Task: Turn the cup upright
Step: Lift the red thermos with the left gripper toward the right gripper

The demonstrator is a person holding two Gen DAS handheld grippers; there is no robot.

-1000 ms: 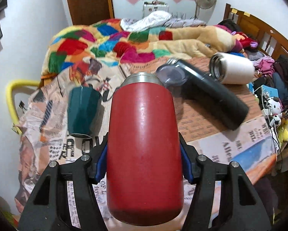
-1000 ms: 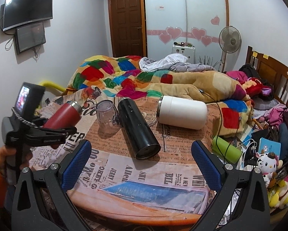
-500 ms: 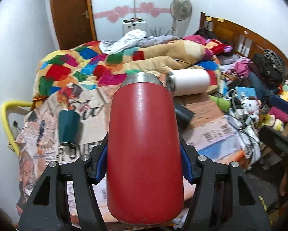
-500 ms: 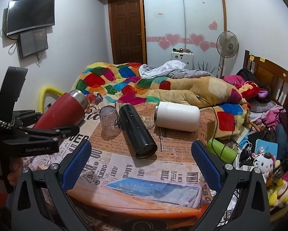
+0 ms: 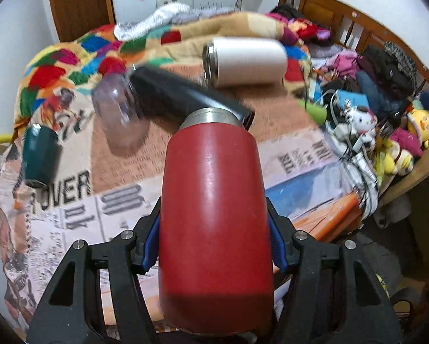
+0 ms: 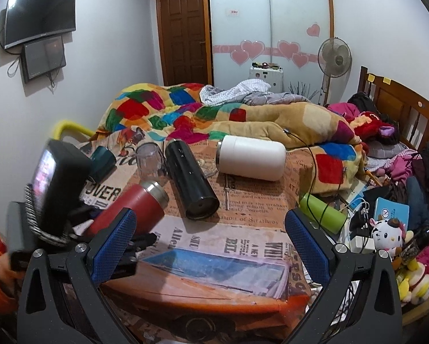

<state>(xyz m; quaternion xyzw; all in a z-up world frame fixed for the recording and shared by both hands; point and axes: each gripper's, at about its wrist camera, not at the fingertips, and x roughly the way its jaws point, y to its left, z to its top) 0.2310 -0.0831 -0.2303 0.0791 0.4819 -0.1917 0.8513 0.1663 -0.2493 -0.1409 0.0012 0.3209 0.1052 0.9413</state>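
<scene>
My left gripper (image 5: 214, 246) is shut on a red metal cup (image 5: 214, 223) with a steel rim. The cup points forward and slightly up, above the near edge of the newspaper-covered table (image 5: 294, 154). In the right wrist view the red cup (image 6: 134, 209) tilts toward the table, held by the left gripper (image 6: 111, 223) at the left. My right gripper (image 6: 208, 235) is open and empty in front of the table's near edge (image 6: 214, 295).
A black flask (image 6: 191, 183), a white flask (image 6: 251, 157), a clear glass (image 6: 148, 160) and a teal cup (image 6: 102, 160) are on the table. A green bottle (image 6: 323, 212) and toys lie at the right. A bed with blankets (image 6: 243, 114) is behind.
The left gripper has swung the red cup to the right and lower over the table. The right gripper has moved a little closer to the table, still open.
</scene>
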